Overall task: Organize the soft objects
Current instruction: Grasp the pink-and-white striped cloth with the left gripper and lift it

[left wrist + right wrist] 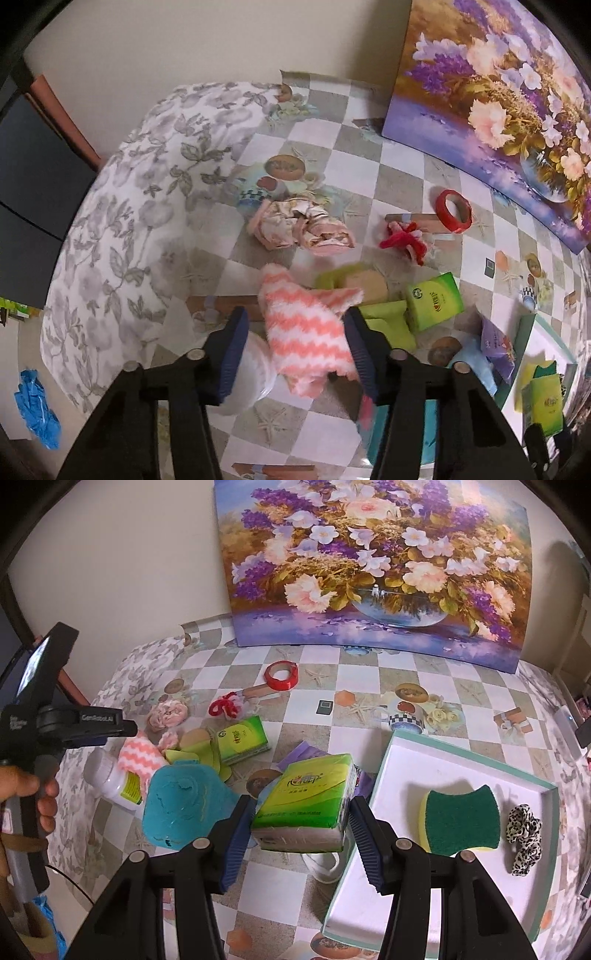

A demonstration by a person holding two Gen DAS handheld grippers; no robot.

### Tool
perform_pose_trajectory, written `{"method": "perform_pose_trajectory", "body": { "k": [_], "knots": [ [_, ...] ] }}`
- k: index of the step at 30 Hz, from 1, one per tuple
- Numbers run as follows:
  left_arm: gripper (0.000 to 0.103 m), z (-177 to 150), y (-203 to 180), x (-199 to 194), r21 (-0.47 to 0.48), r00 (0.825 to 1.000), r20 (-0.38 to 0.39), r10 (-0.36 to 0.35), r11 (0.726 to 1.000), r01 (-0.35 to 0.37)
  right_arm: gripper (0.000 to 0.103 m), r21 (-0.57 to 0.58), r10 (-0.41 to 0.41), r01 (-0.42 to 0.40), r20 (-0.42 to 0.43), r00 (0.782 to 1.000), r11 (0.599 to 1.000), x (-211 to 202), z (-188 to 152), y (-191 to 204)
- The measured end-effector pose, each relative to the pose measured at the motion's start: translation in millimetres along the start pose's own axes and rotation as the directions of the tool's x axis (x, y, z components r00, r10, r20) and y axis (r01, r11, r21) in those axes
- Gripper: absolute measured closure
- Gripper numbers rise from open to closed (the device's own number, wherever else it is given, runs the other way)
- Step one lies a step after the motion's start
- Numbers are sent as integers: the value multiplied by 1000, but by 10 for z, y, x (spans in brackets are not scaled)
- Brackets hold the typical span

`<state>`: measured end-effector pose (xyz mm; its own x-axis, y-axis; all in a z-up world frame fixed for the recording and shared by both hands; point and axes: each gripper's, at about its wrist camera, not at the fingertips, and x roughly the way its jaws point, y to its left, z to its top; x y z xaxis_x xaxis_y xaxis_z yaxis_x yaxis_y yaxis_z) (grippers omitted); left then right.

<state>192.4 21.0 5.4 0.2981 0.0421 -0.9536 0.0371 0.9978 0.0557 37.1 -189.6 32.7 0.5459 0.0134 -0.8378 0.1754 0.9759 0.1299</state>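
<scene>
Nearest to me, my right gripper (301, 825) stood spread wide, its two blue pads either side of a green tissue pack (306, 799) without quite pressing it; I judged the pack was either about to be pinched or just let go, and I could not tell which. Just to its right lay the shallow white box (384, 775), set within easy reach as the collecting place, and already holding a green-and-yellow sponge (460, 821) and a leopard-print scrunchie (522, 830) side by side. My left gripper (295, 343) was also spread, its pads flanking a fluffy pink-and-white striped sock (306, 332) that touched the right pad only, so nothing was truly gripped there (the sock looked limp enough to need a firm squeeze near its middle). Beside that sock sat a white bottle (110, 779), hard and so likely left alone. A little farther out waited a blue cloth (181, 805), a second tissue pack (242, 738), a red yarn bundle (225, 705) and a crumpled floral cloth (299, 225). Beyond them lay a red tape roll (282, 674), and farthest, a flower painting (373, 565) leaned against the wall.
</scene>
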Motion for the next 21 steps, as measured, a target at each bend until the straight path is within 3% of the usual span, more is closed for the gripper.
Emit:
{"method": "perform_pose_trajectory", "body": {
  "k": [3, 11, 14, 15, 21],
  "knots": [
    [52, 68, -61, 67, 40, 999, -13, 48, 998, -48, 47, 0, 1, -1, 0, 1000, 1000, -2, 1, -5],
    [61, 55, -38, 317, 26, 994, -95, 45, 999, -43, 47, 16, 6, -6, -6, 1000, 1000, 19, 4, -35],
    [77, 46, -74, 324, 39, 995, -83, 55, 998, -52, 47, 15, 9, -9, -6, 1000, 1000, 20, 2, -45],
    [93, 44, -71, 325, 29, 996, -84, 41, 999, -39, 47, 16, 9, -9, -6, 1000, 1000, 19, -2, -48],
    [98, 6, -70, 270, 16, 999, -53, 9, 1000, -9, 47, 31, 12, -12, -7, 1000, 999, 8, -1, -76]
  ]
}}
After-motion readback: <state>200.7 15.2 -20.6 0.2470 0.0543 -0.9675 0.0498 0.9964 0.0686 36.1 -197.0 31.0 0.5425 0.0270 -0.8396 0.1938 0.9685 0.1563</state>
